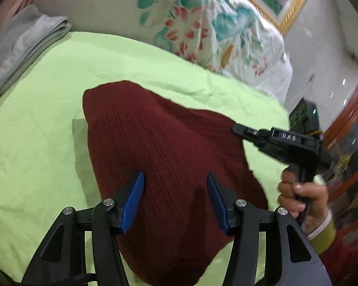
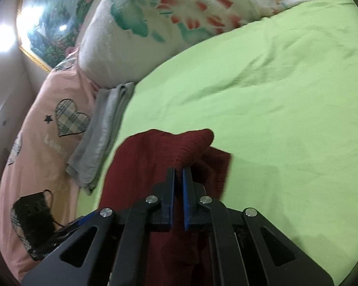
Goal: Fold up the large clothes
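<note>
A dark red knitted garment (image 1: pixel 164 147) lies on a light green bedsheet (image 1: pixel 35 131), lifted into a hump. My left gripper (image 1: pixel 175 178) is open just above the garment, its blue pads (image 1: pixel 133 200) apart and empty. My right gripper (image 2: pixel 178 172) is shut on a fold of the red garment (image 2: pixel 186 145) and holds it up off the sheet (image 2: pixel 286 119). In the left wrist view the right gripper (image 1: pixel 236 128) grips the garment's right edge, with the person's hand below it.
A folded grey cloth (image 1: pixel 19 50) lies at the sheet's far left edge, also in the right wrist view (image 2: pixel 102 131). A floral quilt (image 1: pixel 202 23) lies along the back. A pink pillow (image 2: pixel 40 128) with a dark mask (image 2: pixel 33 209) lies on the left. A wooden cabinet (image 1: pixel 350 143) stands to the right.
</note>
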Demonstrator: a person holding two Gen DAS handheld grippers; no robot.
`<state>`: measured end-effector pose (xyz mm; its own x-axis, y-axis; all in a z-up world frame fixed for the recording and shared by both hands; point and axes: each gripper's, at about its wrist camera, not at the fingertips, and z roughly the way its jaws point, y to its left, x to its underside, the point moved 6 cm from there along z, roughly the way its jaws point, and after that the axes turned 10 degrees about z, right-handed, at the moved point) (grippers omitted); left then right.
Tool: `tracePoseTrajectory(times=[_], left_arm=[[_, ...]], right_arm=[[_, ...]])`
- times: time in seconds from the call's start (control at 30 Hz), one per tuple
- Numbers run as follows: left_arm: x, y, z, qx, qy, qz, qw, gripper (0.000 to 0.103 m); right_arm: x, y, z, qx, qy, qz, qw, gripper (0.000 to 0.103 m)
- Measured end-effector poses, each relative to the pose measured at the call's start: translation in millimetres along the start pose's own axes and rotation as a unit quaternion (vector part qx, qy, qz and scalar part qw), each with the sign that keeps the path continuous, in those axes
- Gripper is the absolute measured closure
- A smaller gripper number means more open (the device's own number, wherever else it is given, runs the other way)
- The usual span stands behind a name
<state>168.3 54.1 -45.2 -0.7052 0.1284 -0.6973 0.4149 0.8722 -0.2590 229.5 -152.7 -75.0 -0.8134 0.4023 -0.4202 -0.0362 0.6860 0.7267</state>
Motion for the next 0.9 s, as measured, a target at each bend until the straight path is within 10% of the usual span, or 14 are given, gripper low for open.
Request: tracePoseTrajectory(times=[0.27, 0.53, 0.63, 0.9], left_arm=[[5.0, -10.8, 9.5, -0.044, 0.027, 0.041, 0.9979, 0.048], [-17.3, 6.2, -24.2, 0.041, -0.043, -0.027, 0.9979, 0.063], [-13.7, -2.9, 3.2, 0.084, -0.013, -0.028, 0.996, 0.069], [-2.3, -31.8, 53.8, 0.051, 0.033, 0.01, 0.9981, 0.076]], right_arm=[[12.4, -34.2, 18.2, 0.041, 0.022, 0.051, 0.998, 0.09], [8.3, 43.2, -7.7, -0.021, -0.016, 0.011, 1.0, 0.088], [21.6, 53.0, 24.7, -0.058, 0.019, 0.029, 0.998, 0.088], [26.7, -10.8, 67.4, 0.005, 0.034, 0.05, 0.998, 0.103]])
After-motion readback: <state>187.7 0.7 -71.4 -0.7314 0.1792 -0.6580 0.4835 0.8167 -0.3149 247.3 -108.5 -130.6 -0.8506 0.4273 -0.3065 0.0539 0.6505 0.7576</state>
